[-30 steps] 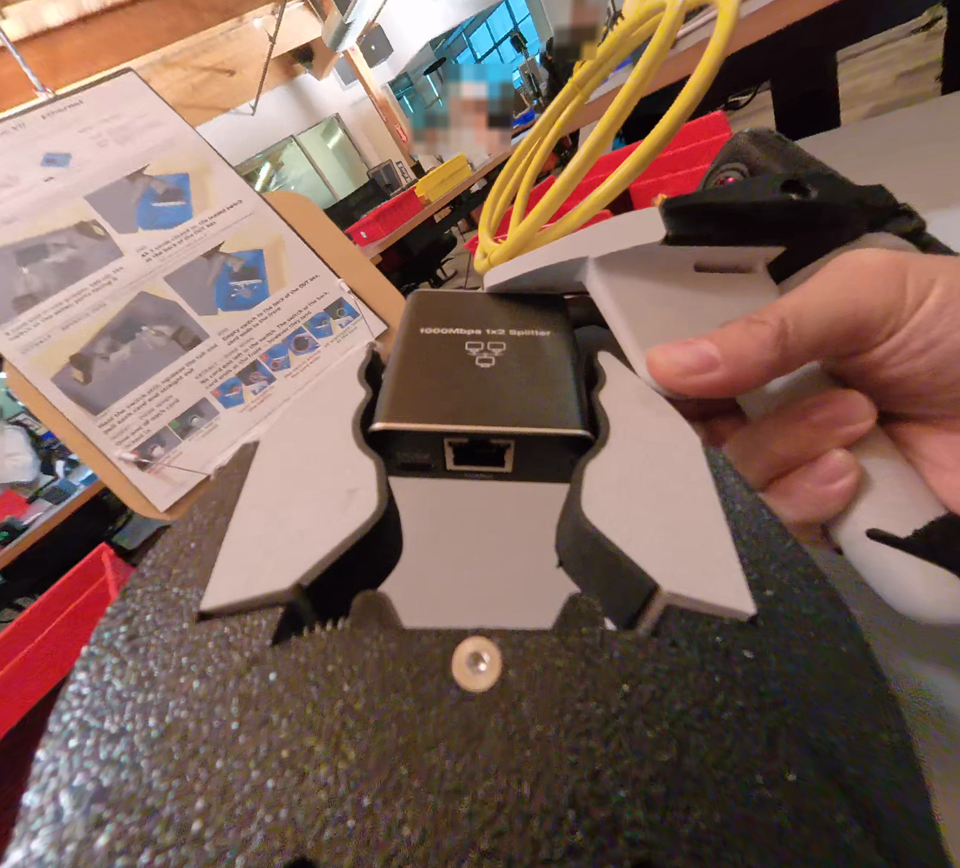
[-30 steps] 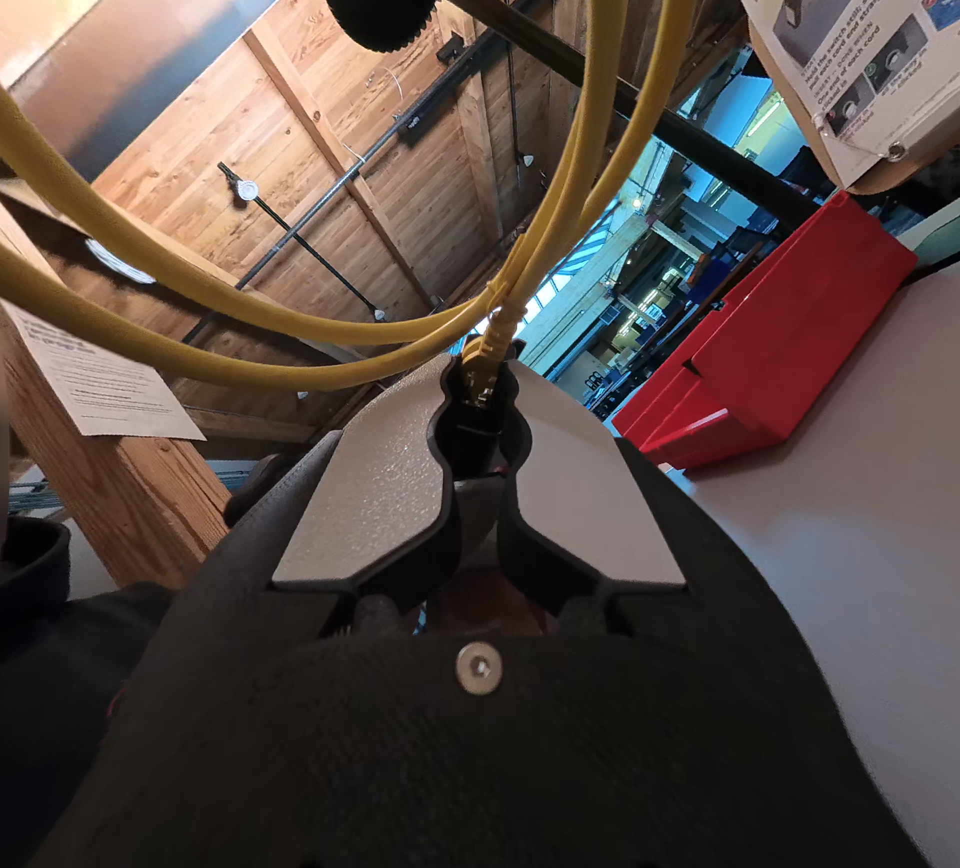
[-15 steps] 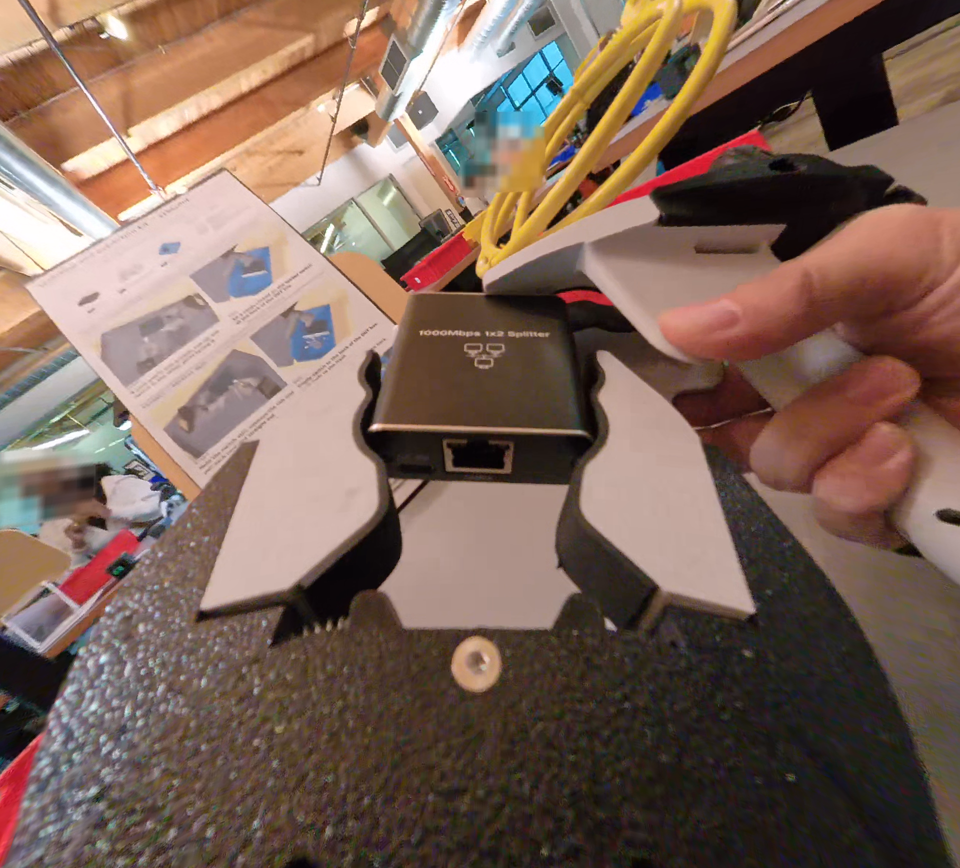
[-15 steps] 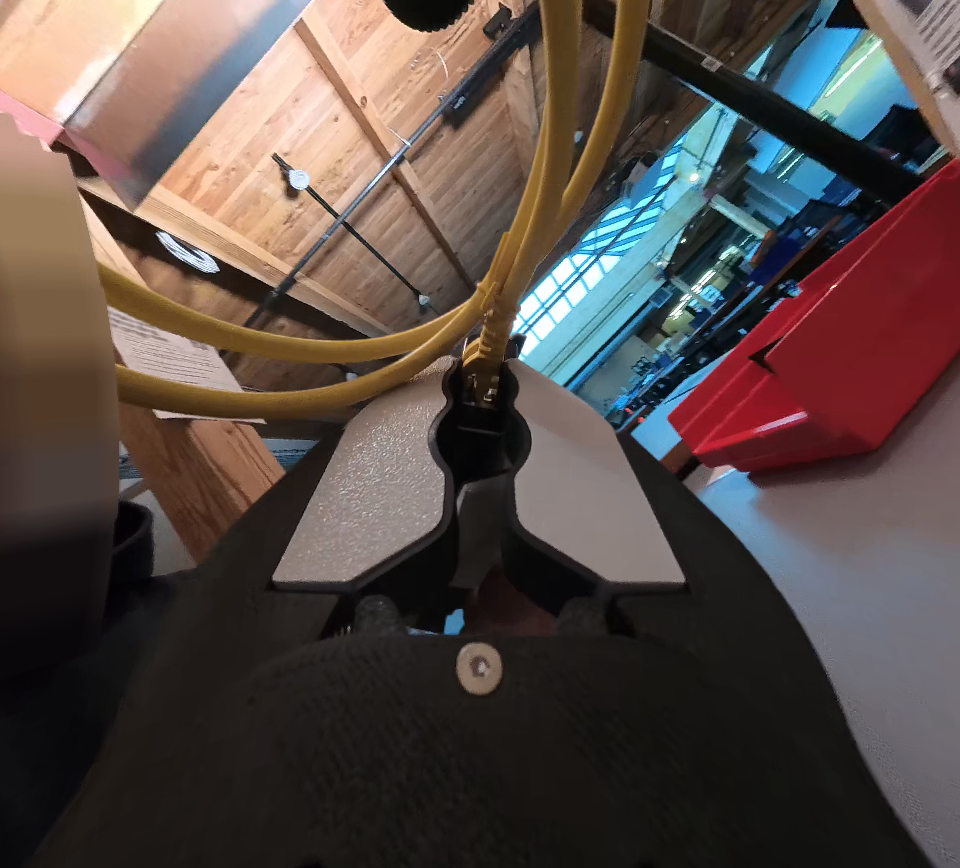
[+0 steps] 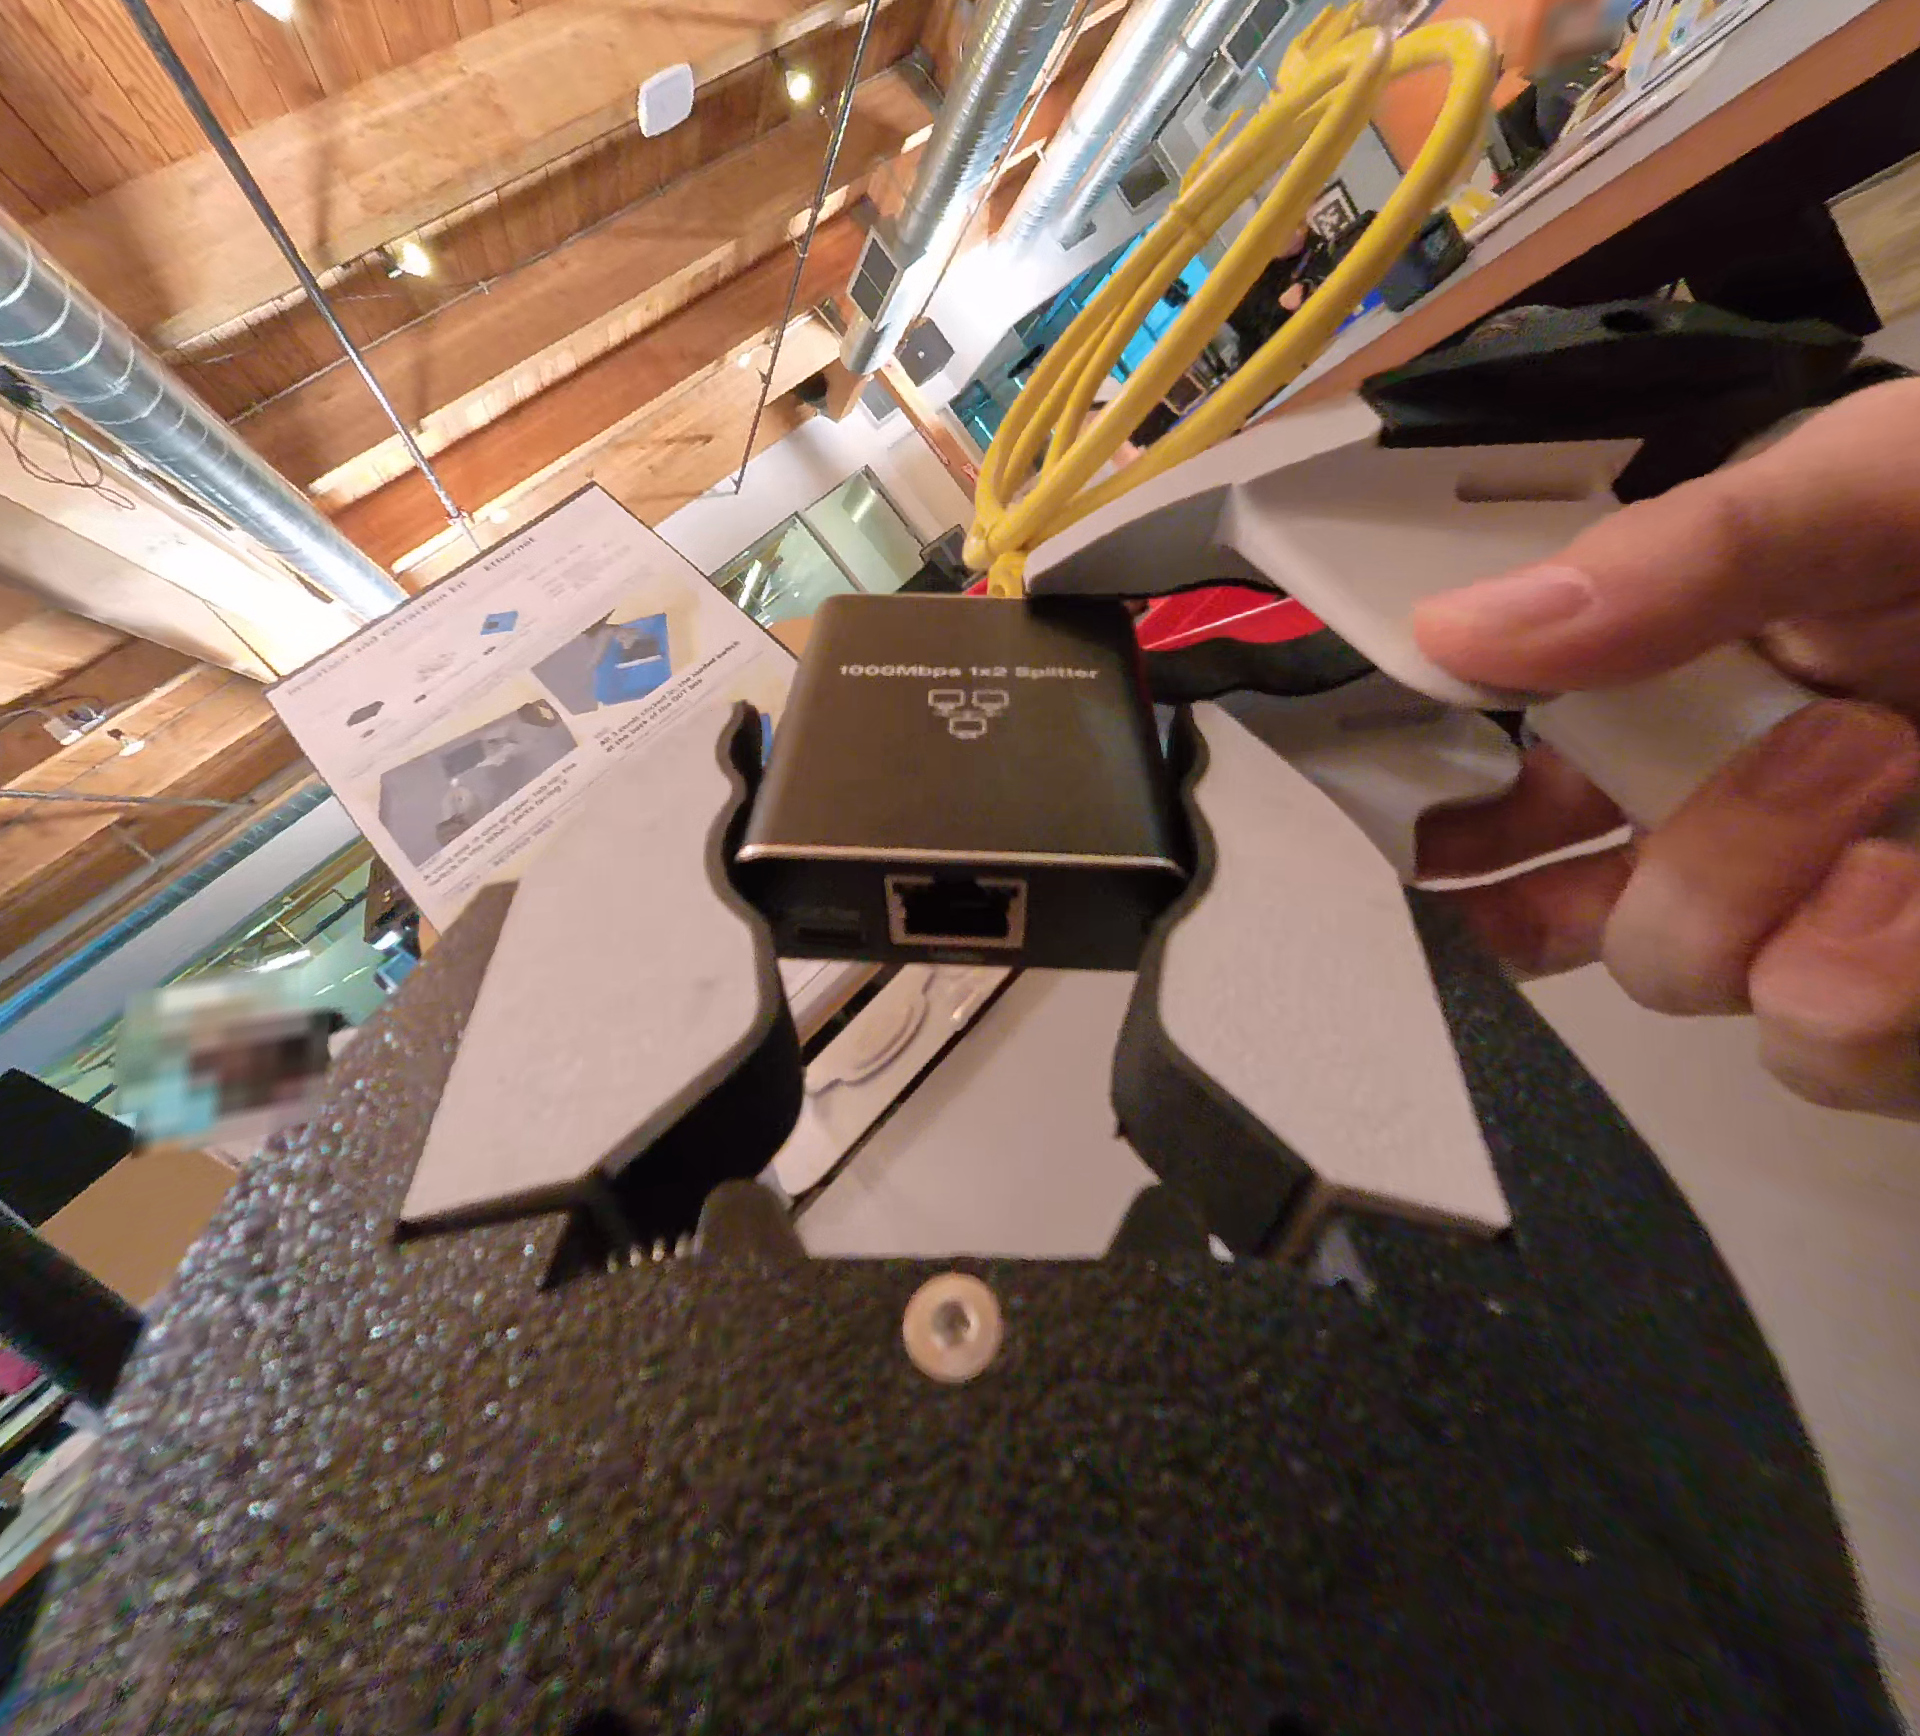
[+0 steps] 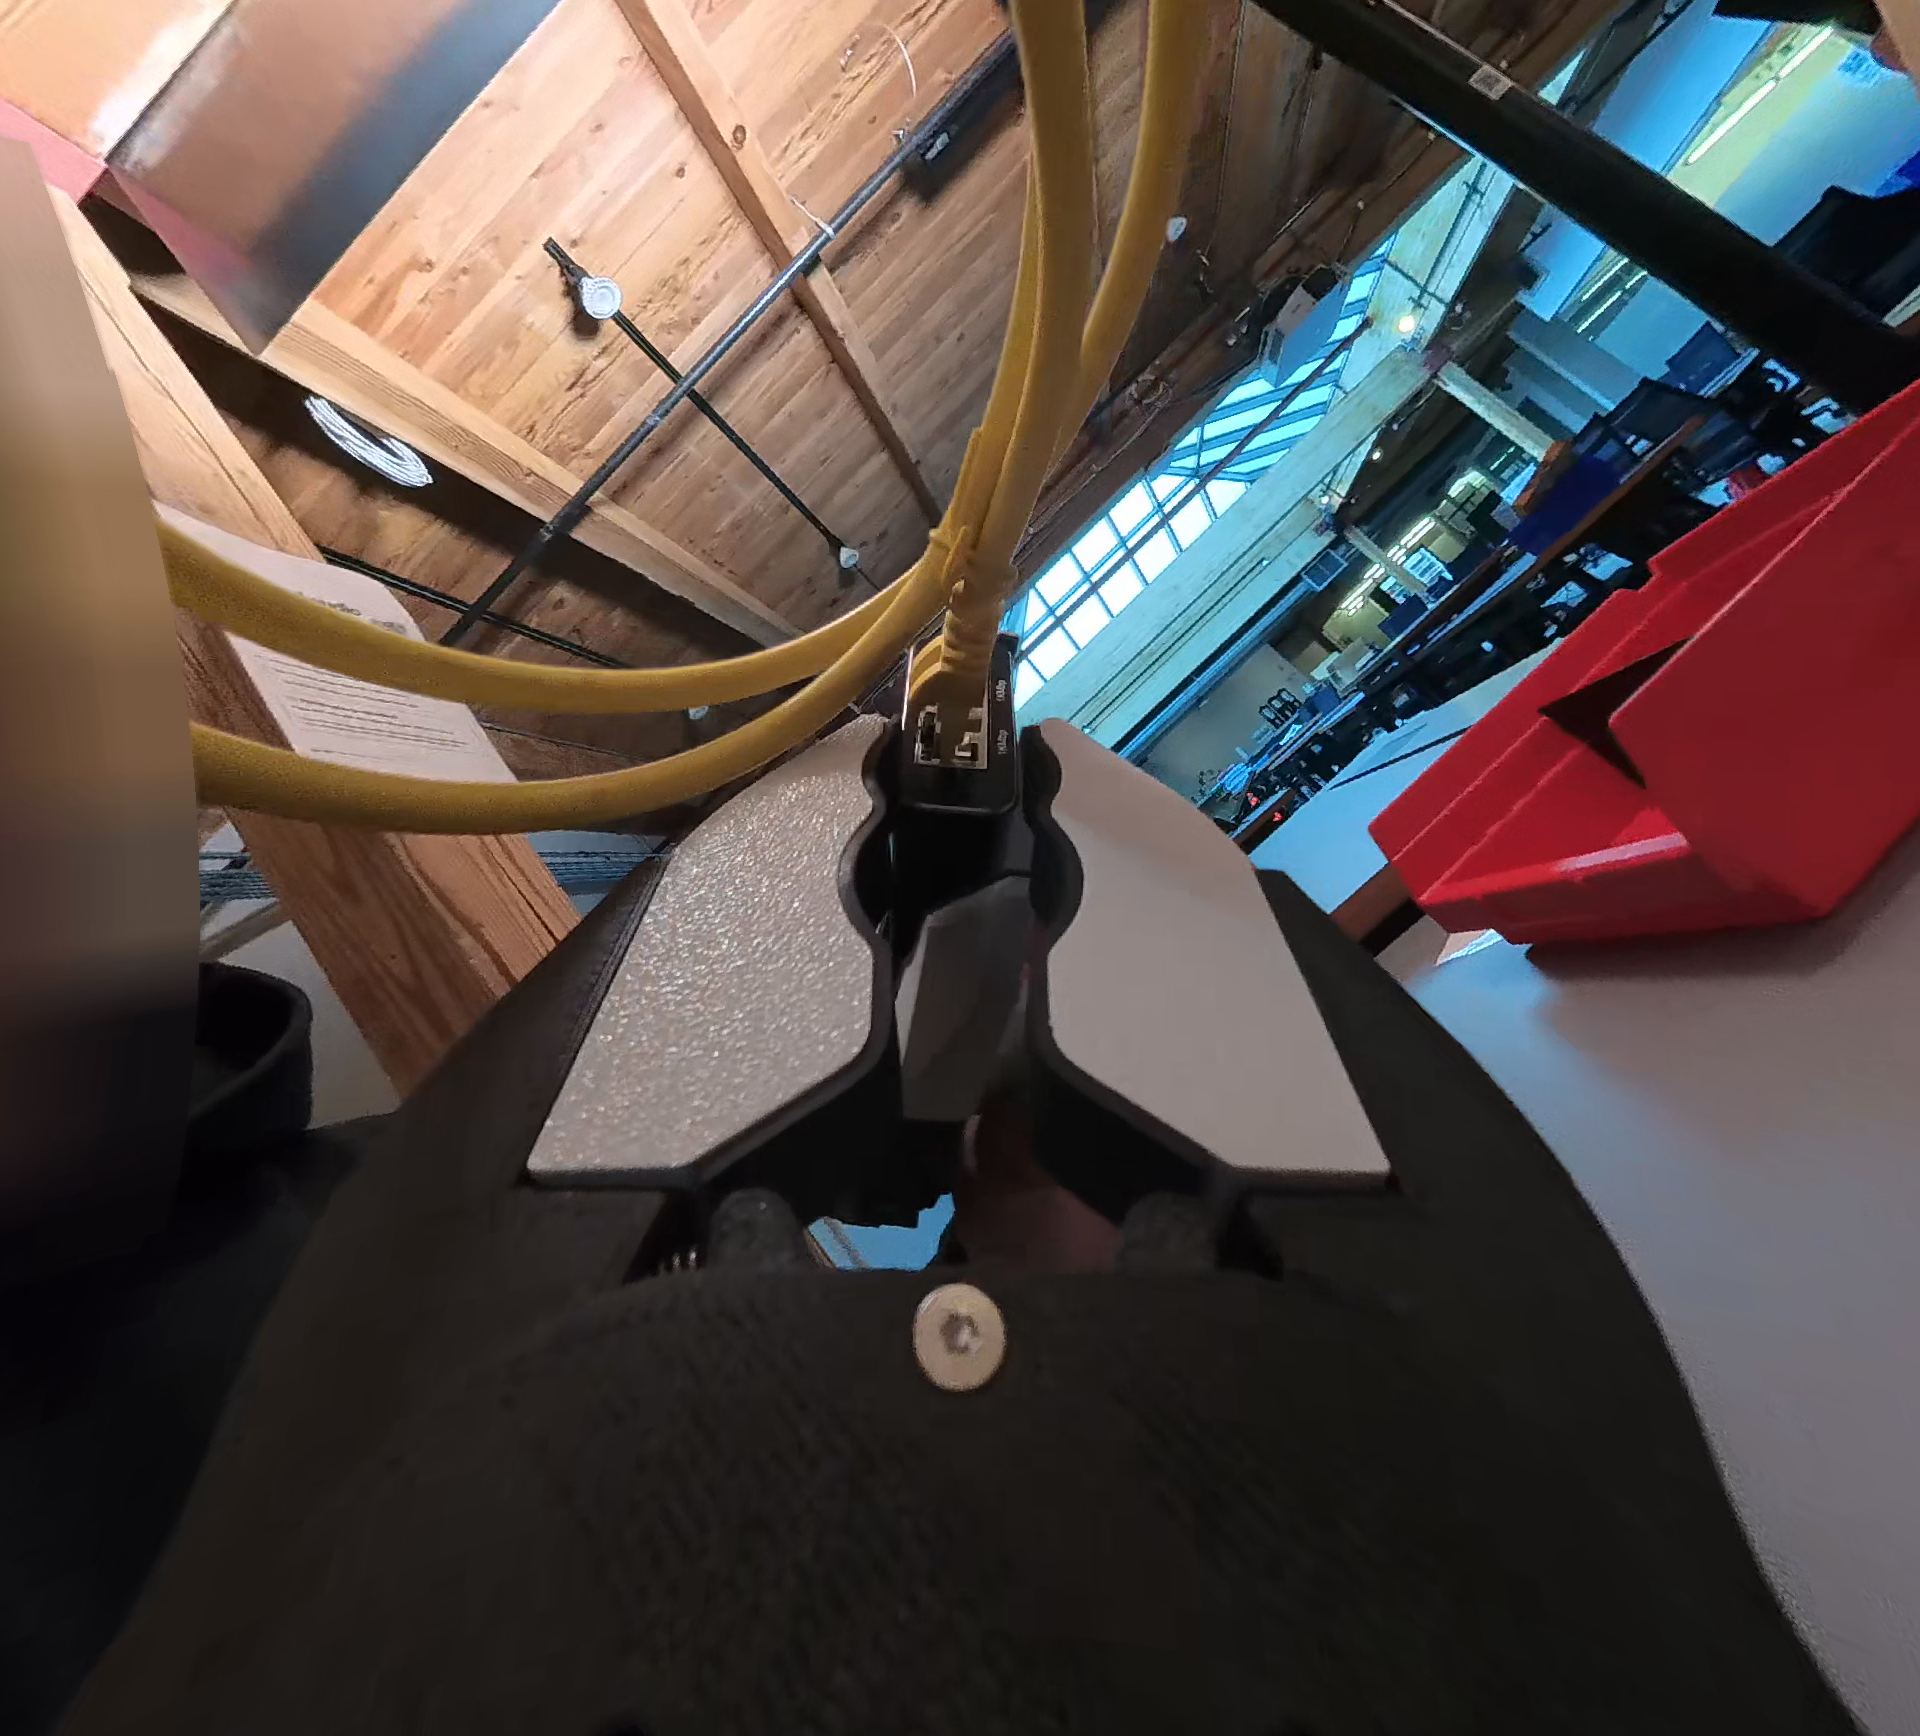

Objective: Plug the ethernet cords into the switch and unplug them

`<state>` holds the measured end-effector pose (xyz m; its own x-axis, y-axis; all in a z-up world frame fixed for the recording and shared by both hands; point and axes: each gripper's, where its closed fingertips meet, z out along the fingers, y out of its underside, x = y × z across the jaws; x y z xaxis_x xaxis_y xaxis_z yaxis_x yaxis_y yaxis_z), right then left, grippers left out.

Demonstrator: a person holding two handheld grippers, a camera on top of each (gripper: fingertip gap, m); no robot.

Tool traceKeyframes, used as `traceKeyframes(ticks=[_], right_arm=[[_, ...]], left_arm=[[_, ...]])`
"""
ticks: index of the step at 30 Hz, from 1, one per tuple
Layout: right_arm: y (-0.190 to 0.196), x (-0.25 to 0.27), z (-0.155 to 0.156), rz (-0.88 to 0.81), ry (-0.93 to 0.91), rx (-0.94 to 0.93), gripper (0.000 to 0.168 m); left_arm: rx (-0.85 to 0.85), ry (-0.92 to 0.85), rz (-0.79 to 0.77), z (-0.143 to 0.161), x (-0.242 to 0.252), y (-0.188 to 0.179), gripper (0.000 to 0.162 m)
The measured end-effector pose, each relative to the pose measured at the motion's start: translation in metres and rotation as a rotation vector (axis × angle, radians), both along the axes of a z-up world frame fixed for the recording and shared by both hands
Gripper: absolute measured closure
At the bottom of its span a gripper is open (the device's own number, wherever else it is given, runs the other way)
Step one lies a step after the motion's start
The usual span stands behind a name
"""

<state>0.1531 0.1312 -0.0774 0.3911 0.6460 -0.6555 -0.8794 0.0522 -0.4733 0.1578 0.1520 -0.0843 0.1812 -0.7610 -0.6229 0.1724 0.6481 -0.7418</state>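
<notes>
The left gripper (image 5: 961, 813) has tilted up toward the ceiling, the paper sheet (image 5: 540, 710) dropping lower left. It pinches the black switch (image 5: 966, 751) by its sides. The right gripper (image 6: 961, 793) is closed around the switch's far end, where the yellow cord (image 6: 582, 782) is plugged in, looping upward. A hand (image 5: 1704, 813) grips its handle.

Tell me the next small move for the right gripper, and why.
Probably pinch the yellow plug at its tab and draw it straight out. The plug looks seated in one port of the black switch, which the left gripper clamps by its sides. The right gripper sits at the port face, but I cannot tell whether it is clamping anything.
</notes>
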Motion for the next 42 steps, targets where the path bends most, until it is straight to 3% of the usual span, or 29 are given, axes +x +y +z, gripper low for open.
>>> traceKeyframes(ticks=[5,9,18,37,42], right_arm=[[-0.005,-0.006,0.011,0.032,0.028,0.057,0.144],[-0.009,-0.005,0.016,0.025,0.044,0.089,0.154],[-0.015,-0.011,0.021,-0.012,-0.065,0.126,0.155],[-0.003,0.011,-0.01,-0.133,-0.074,0.022,0.154],[-0.003,0.01,-0.008,-0.067,0.045,0.05,0.156]], left_arm=[[0.074,-0.037,0.019,0.007,-0.005,-0.004,0.087],[0.128,-0.047,0.032,0.01,-0.007,-0.008,0.087],[0.163,-0.065,0.043,0.017,-0.011,-0.013,0.087],[-0.09,0.071,0.006,-0.018,0.01,-0.005,0.087],[0.032,0.037,0.072,-0.014,0.007,-0.006,0.087]])
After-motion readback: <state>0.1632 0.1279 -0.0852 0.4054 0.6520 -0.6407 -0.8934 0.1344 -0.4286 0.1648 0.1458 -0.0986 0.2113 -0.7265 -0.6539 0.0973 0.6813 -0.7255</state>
